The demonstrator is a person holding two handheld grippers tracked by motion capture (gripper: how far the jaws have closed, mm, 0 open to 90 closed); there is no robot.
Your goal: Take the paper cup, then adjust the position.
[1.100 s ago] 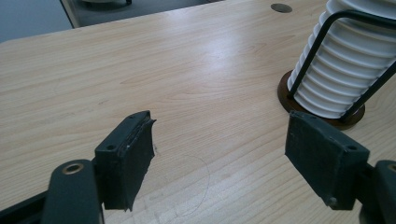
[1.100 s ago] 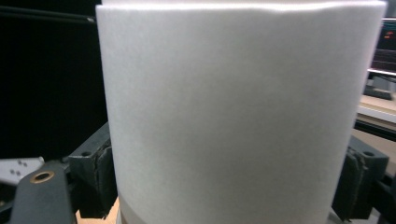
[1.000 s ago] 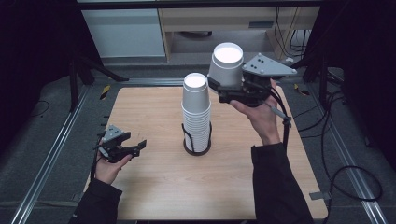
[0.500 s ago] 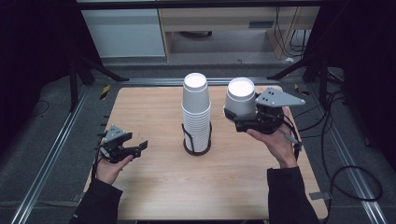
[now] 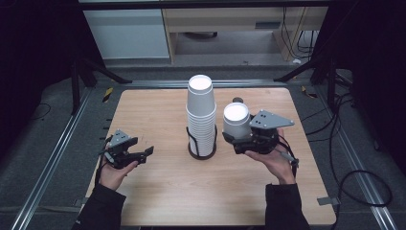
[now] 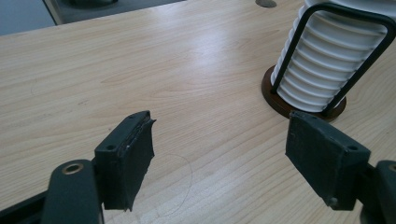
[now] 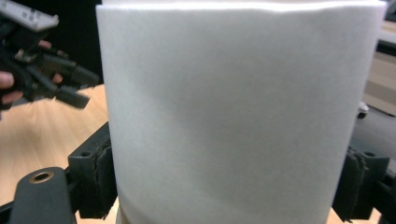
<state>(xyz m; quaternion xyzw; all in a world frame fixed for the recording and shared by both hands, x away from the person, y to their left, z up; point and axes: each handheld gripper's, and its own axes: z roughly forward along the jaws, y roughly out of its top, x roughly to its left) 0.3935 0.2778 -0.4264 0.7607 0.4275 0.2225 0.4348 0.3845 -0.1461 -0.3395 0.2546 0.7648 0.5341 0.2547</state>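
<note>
From the high view, the right gripper (image 5: 234,136) is clamped on a white paper cup (image 5: 236,120), upside down, just at 3 o'clock of the cup stack (image 5: 200,112) standing in a black wire holder (image 5: 201,146) mid-bench (image 5: 158,191). The left gripper (image 5: 143,152) sits at 9 o'clock of the stack, jaws apart.

In the left gripper view, both jaws stand wide apart over bare wood, with the stack (image 6: 327,60) at 2 o'clock.

In the right gripper view, the cup (image 7: 233,112) sits between the jaws, with the left gripper (image 7: 77,88) at 10 o'clock.
</note>
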